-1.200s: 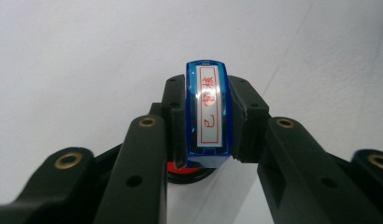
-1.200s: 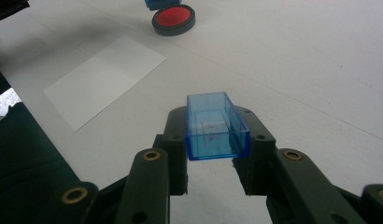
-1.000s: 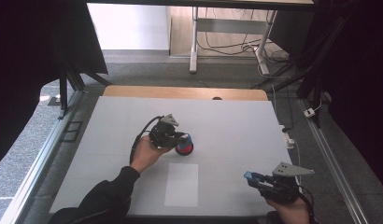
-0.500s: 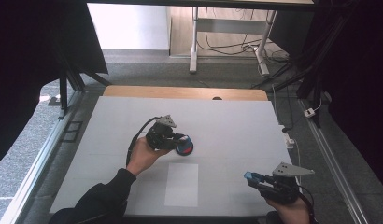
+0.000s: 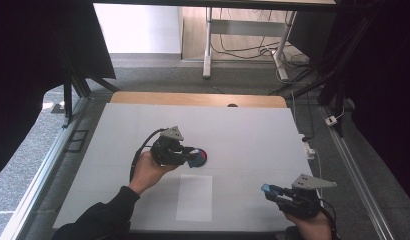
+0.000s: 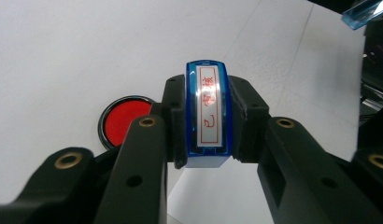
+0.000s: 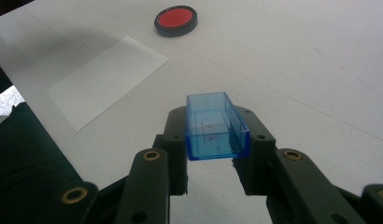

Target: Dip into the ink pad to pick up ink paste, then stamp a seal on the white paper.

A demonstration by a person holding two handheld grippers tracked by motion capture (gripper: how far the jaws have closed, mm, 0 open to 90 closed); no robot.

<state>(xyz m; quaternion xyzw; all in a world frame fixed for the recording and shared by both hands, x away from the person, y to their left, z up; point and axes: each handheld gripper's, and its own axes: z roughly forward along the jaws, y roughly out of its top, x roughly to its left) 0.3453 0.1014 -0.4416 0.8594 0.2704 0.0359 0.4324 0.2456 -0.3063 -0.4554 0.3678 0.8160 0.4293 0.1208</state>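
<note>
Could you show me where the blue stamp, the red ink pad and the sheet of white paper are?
blue stamp (image 6: 207, 116), left gripper view, on its label with red characters.
red ink pad (image 7: 176, 19), right gripper view, on the red middle.
sheet of white paper (image 5: 194, 197), high view, on its centre.

The stamp (image 6: 207, 116) looks like glossy blue plastic, its cap (image 7: 216, 126) clear blue plastic, the ink pad (image 7: 176, 19) shiny-rimmed, paper sheet (image 7: 108, 77) matt, table (image 5: 243, 130) smooth matt white.

My fingers (image 7: 178, 140) gripped a clear blue cap (image 7: 216, 127). Beyond lay a paper sheet (image 7: 105, 79) and a red ink pad (image 7: 176, 20).
</note>
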